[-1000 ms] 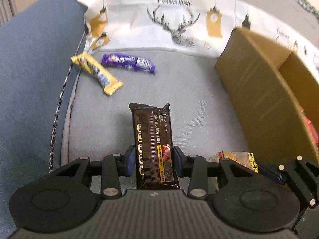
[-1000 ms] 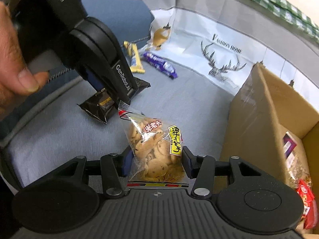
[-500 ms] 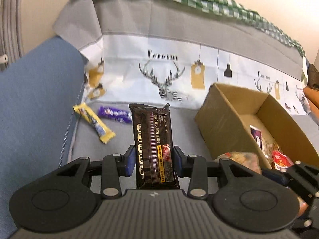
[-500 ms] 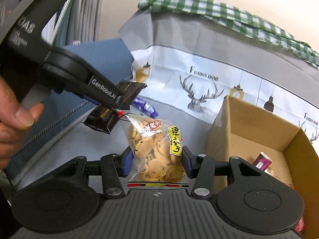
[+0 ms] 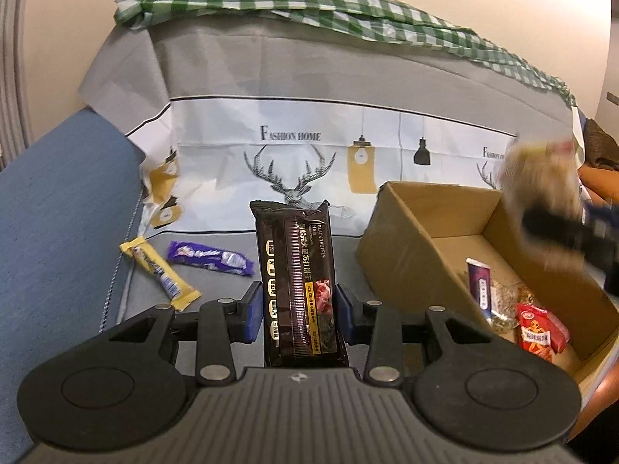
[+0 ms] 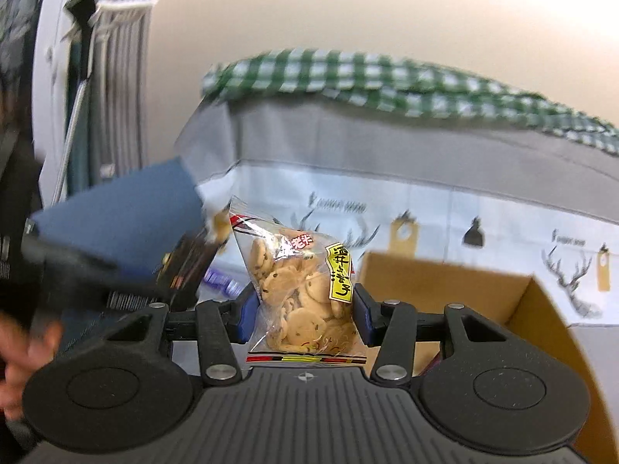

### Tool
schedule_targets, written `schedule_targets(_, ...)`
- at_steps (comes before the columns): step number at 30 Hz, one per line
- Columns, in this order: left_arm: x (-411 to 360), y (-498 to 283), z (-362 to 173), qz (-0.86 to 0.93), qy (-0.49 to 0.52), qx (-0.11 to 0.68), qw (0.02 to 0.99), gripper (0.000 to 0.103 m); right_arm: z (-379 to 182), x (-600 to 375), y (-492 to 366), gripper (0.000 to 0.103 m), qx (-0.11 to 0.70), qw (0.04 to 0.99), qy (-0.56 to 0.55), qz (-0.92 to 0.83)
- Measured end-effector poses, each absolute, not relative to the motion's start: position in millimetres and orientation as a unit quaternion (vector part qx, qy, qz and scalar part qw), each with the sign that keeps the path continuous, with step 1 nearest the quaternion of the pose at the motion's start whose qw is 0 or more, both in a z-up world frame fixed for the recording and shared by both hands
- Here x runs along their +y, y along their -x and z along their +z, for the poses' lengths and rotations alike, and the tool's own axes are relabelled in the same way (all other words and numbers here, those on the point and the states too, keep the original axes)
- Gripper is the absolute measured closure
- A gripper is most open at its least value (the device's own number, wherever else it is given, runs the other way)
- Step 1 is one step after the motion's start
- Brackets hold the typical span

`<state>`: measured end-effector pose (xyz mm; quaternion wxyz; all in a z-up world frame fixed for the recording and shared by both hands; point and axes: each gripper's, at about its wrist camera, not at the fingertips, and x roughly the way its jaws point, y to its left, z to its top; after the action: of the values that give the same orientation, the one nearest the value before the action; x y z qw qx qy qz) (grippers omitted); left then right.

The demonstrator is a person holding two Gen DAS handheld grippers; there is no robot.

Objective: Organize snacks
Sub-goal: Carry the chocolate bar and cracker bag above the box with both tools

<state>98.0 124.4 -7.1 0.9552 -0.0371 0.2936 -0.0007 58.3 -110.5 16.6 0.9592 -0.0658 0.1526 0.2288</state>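
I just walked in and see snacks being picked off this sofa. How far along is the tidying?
Partly done. A few packets, including a red packet, already lie in the cardboard box. In hand: the left gripper clamps a dark cracker pack and the right gripper clamps a clear bag of biscuits, neither boxed yet. Left on the seat: a yellow bar and a purple bar.

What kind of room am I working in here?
Probably a home living room: the snacks lie on a sofa seat cover printed with deer and "Fashion Home", a green checked cloth drapes the sofa back, and a cardboard box sits on the cushion.
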Motion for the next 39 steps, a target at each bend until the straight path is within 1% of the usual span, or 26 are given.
schedule_targets(3, 114, -102, -6, -0.006, 0.036, 0.288, 0.957, 0.060, 29, -127, -75, 0.052, 0.136, 0.964, 0.073, 0.217)
schedule_targets(6, 105, -106, -4, -0.013, 0.036, 0.281, 0.959, 0.060, 28, -149, -94, 0.052, 0.127, 0.969, 0.079, 0.196)
schedule_targets(9, 96, -111, -2, -0.021, 0.038, 0.273, 0.961, 0.060, 12, -172, -108, 0.052, 0.142, 0.973, 0.062, 0.171)
schedule_targets(12, 86, -117, -1, -0.027, 0.043, 0.264, 0.963, 0.060, -3, -190, -118, 0.052, 0.176, 0.971, 0.044, 0.153)
schedule_targets(16, 71, -125, 1, -0.034, 0.046, 0.252, 0.966, 0.060, -3, -206, -119, 0.052, 0.164, 0.975, 0.039, 0.146)
schedule_targets(23, 46, -135, 2, -0.053, 0.041, 0.228, 0.971, 0.060, -12, -215, -128, 0.052, 0.173, 0.974, 0.047, 0.140)
schedule_targets(39, -21, -146, -2, -0.127, 0.043, 0.200, 0.971, 0.060, -18, -233, -134, 0.052, 0.183, 0.976, 0.046, 0.107)
